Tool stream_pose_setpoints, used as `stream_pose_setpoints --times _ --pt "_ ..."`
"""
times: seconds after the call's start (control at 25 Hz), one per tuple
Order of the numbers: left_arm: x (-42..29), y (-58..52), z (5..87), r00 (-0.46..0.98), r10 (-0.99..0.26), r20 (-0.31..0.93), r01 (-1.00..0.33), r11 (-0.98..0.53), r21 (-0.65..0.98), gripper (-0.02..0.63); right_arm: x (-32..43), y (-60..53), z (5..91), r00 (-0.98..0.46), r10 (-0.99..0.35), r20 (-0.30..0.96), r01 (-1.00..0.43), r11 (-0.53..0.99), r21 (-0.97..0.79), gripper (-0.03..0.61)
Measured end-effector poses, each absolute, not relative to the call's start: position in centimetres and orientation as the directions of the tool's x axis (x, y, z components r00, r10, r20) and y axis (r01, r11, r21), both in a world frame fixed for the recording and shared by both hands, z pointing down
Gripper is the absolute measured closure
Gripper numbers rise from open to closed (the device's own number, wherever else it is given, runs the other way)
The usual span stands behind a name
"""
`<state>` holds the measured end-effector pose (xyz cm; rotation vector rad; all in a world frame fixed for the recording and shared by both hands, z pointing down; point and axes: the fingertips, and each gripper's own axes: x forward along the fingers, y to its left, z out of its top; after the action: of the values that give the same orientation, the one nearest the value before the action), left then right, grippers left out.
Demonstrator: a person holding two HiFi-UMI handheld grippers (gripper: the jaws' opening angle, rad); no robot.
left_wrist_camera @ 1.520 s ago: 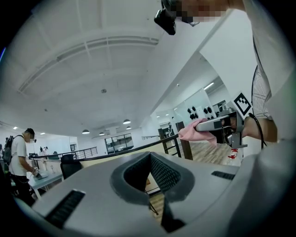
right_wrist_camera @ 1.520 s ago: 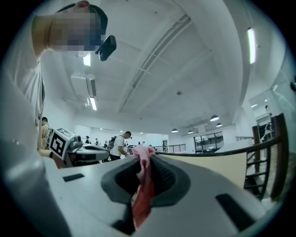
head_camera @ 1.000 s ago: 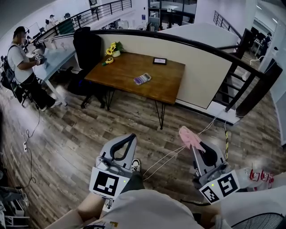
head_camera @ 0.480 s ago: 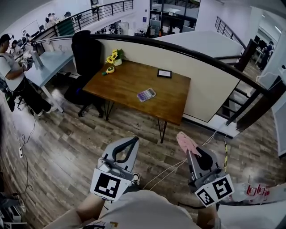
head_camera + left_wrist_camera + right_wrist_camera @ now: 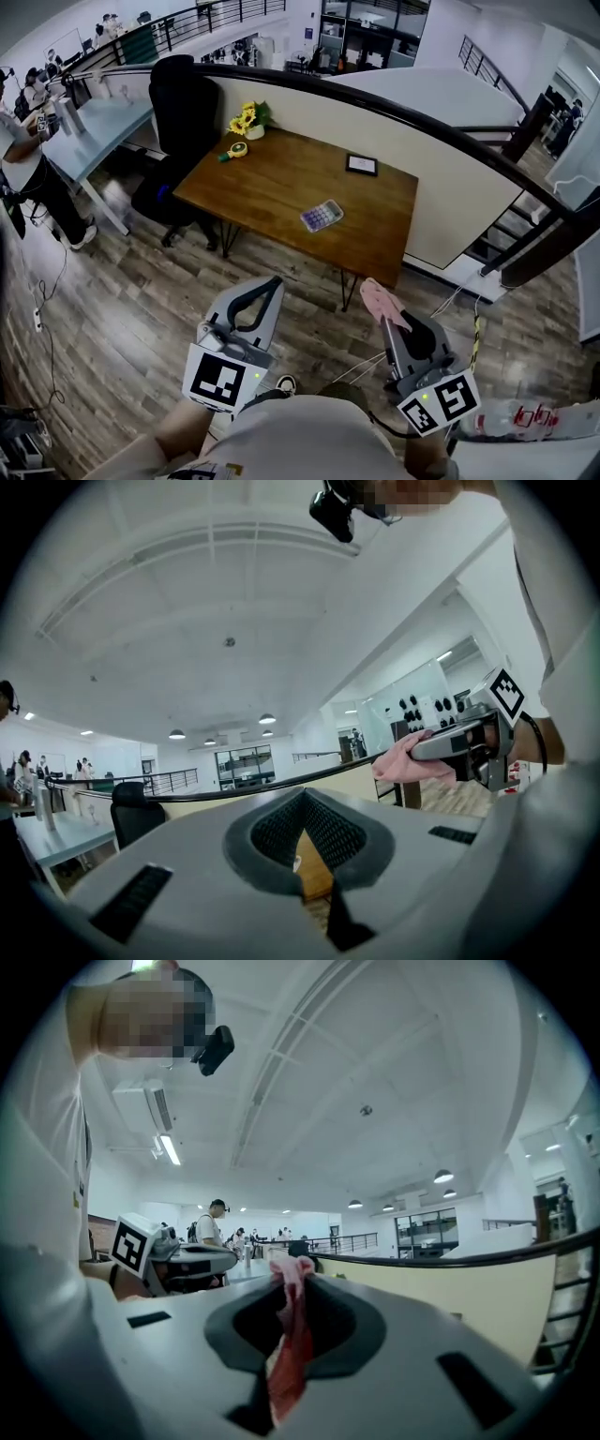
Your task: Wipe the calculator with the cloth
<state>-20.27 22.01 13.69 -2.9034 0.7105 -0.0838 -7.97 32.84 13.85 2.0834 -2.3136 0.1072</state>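
No wiping under way yet, judging from the layout. Pink cloth (image 5: 377,298) gripped in the right tongs (image 5: 386,317), clenched on it, with a fold poking out past the tips and the rest trailing down between the pads. Left tongs (image 5: 271,282) clenched as well, but on nothing: only a sliver of brown wood visible through the loop behind the closed tips. Both held over the wooden floor (image 5: 141,281), well apart from the counter (image 5: 272,187). Calculator (image 5: 322,216) lying flat toward the near right part of that counter, untouched, near a small dark frame (image 5: 361,165) and well apart from the sunflowers (image 5: 248,116) at the far left corner.

Done so far, apparently: cloth in hand. Left to do: closing the gap to the counter, lowering the cloth onto the calculator, perhaps steadying it with the left tongs, then rubbing across keys and display.

As for writing: nothing legible. Black-and-white square patterns on the left cube (image 5: 220,382) and the right cube (image 5: 441,401), not letters. Red print on a clear bag (image 5: 525,417) at the lower right, too blurred to read. Any brand on the calculator too small to make out.
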Motion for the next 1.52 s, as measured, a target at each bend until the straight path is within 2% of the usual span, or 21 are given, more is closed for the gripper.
stream_pose_setpoints --times 0.2,0.48,0.76,1.0,1.52 --pt "-19.5 18.0 15.0 0.881 -0.47 0.053 -0.46 -0.878 -0.135 0.611 -6.8 29.0 15.1 -0.11 -0.991 0.081 -0.993 0.105 -0.059 0.54" --pt "-14.7 14.1 16.1 0.879 -0.471 0.068 -0.454 -0.873 -0.177 0.611 -1.6 24.3 16.5 -0.103 -0.991 0.09 -0.993 0.098 -0.064 0.54" --pt "-9.2 8.0 16.5 0.835 -0.544 0.084 -0.525 -0.833 -0.171 0.611 3.7 17.9 17.3 -0.208 -0.973 0.096 -0.975 0.2 -0.094 0.54" --pt "-3.7 3.4 16.1 0.784 -0.614 0.092 -0.581 -0.778 -0.239 0.611 10.3 12.1 17.0 -0.293 -0.95 0.105 -0.954 0.283 -0.096 0.54" --pt "3.5 -3.7 16.8 0.635 -0.761 0.133 -0.726 -0.647 -0.233 0.611 19.8 1.9 19.0 -0.462 -0.877 0.133 -0.884 0.443 -0.149 0.54"
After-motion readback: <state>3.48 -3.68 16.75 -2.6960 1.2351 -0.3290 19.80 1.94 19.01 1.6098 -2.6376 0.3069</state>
